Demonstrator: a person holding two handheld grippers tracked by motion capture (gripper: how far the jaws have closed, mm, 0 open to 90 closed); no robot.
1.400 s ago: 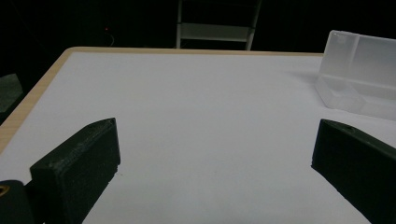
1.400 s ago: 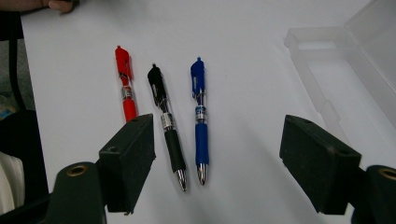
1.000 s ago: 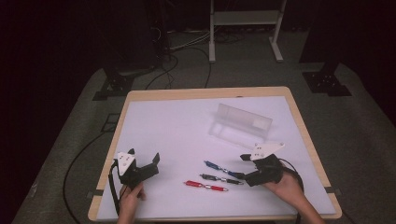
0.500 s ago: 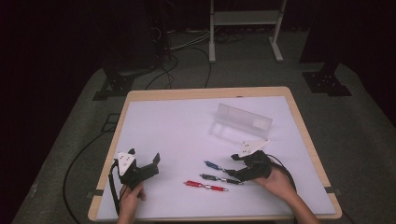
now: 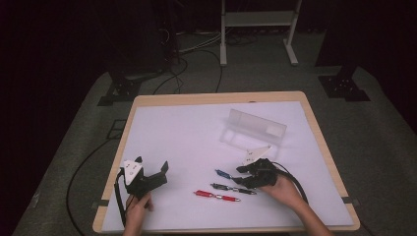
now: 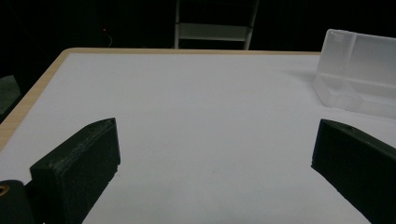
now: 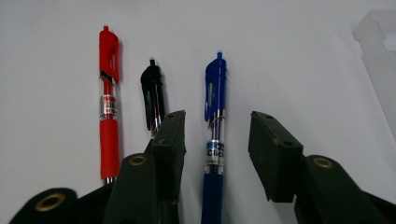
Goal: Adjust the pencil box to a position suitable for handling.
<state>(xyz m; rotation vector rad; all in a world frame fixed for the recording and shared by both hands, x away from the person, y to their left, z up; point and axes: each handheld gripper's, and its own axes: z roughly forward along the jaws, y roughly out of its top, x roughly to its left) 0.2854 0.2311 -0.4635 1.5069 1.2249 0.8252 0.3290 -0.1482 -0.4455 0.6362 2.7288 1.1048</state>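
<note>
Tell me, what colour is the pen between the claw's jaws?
Blue pen, clearest in the right gripper view.

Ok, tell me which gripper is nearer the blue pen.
Right. The right gripper has its fingers either side of the blue pen, not yet pressing it. The left gripper sits far off by the table's left edge.

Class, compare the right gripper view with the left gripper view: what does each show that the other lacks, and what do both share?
Right gripper view: three pens side by side, red pen, black pen and blue pen, the blue one lying between the right tongs, whose jaws have just been closing but do not press on it.

Left gripper view: the table's wooden edge, a metal stand behind it, and the left tongs wide apart.

Both: the white tabletop and the clear plastic box.
</note>
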